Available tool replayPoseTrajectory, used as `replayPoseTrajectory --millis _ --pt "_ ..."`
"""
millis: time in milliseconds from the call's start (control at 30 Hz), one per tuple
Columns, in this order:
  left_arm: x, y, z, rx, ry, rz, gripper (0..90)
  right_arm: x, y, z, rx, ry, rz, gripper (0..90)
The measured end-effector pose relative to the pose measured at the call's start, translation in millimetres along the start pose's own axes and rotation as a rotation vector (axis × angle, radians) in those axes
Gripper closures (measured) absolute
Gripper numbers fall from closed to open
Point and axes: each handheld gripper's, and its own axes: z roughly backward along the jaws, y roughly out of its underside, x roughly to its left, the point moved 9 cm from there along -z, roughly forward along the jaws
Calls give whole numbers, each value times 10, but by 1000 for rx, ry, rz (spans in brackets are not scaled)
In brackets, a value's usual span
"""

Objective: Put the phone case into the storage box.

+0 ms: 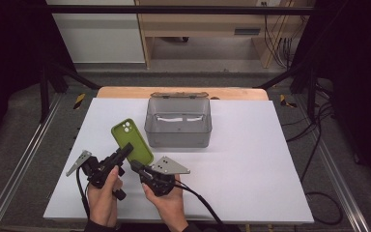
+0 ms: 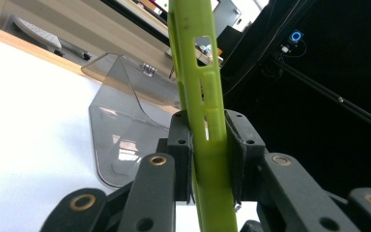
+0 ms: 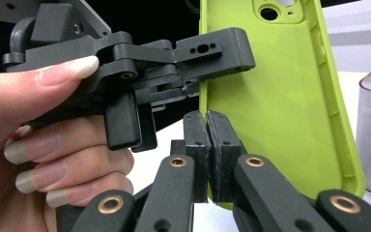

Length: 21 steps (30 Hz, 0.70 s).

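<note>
A clear grey plastic box (image 1: 178, 123) stands open on the white table top (image 1: 251, 159), toward its far edge, its hinged lid (image 1: 178, 95) folded back behind it. Two white strips (image 1: 178, 117) lie inside the box. Beyond the box, past the table's wooden far edge (image 1: 125, 92), stands a light wooden shelf unit (image 1: 207, 24). Right of the box, off the table, black cables (image 1: 319, 145) trail over the grey floor.

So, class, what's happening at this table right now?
A person is holding a green phone case above the white table with two handheld grippers. The left gripper has its jaws clamped on the case's edge. The right gripper has its jaws pressed together at the case's lower edge. An open, clear grey box stands just beyond the case.
</note>
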Motion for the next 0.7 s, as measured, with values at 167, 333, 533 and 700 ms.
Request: replayPoseTrajectory --millis 167,333,533,700 --pt "-13 4 12 -6 2 2 770 0 27 -19 13 -4 1 877" --pt "-14 3 23 -1 2 -1 772 5 27 -25 25 -13 14 870" --pt "17 -46 54 -18 -22 -34 773 -22 7 38 68 -14 76 780" --pt "68 -68 79 -21 -54 -69 773 -176 -53 121 92 22 119 729"
